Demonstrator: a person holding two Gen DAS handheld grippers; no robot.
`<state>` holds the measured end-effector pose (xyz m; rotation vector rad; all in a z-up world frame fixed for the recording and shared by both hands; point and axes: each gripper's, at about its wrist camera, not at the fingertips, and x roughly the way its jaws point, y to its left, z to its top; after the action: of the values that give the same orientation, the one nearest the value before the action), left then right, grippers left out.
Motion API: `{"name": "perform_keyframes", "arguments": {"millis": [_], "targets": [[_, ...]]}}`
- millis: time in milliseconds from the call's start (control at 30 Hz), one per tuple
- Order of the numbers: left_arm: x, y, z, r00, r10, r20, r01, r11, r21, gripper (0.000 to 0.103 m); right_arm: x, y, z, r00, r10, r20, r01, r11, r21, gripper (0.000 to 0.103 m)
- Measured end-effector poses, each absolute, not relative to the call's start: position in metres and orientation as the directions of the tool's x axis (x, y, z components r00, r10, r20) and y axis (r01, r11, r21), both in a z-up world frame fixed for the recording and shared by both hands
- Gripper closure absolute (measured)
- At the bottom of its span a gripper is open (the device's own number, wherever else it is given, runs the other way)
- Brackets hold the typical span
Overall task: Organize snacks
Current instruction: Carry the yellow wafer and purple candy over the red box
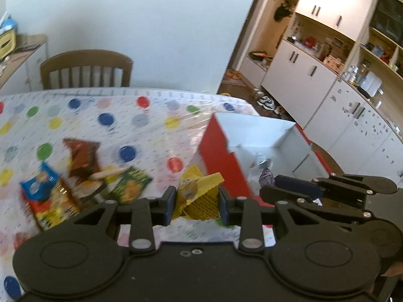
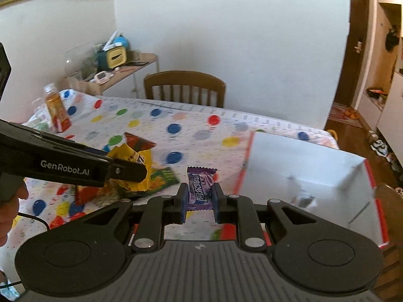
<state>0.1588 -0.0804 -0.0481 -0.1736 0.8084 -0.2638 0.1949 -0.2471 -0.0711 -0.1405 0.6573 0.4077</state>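
My left gripper (image 1: 197, 202) is shut on a crumpled yellow snack bag (image 1: 199, 191), held above the dotted tablecloth (image 1: 141, 125). From the right wrist view the same yellow snack bag (image 2: 133, 166) hangs in the left gripper (image 2: 131, 173) at the left. My right gripper (image 2: 200, 198) is shut on a purple candy wrapper (image 2: 201, 186), upright between its blue pads. A red box with a white inside (image 1: 267, 141) stands open on the table's right end, just right of both grippers; the red box (image 2: 302, 166) holds a small wrapped item.
A heap of snack packets (image 1: 75, 183) lies on the table to the left. An orange drink bottle (image 2: 55, 108) stands at the far left. A wooden chair (image 2: 185, 88) sits behind the table. Cabinets and shelves (image 1: 327, 70) line the right wall.
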Motion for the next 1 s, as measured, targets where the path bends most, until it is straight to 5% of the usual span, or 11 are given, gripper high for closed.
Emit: {"name": "perform_keyframes", "arguments": {"millis": [433, 1000], "targets": [[0.209, -0.175, -0.05, 0.623, -0.321, -0.713, 0.242, 0.946, -0.215, 0.071, 0.232, -0.347, -0.082, 0.729, 0.244, -0.64, -0.31, 0.951, 0.01, 0.084], [0.305, -0.262, -0.1, 0.537, -0.208, -0.818, 0.24, 0.967, -0.089, 0.071, 0.313, -0.419, -0.137, 0.637, 0.179, -0.749, -0.259, 0.966, 0.01, 0.084]]}}
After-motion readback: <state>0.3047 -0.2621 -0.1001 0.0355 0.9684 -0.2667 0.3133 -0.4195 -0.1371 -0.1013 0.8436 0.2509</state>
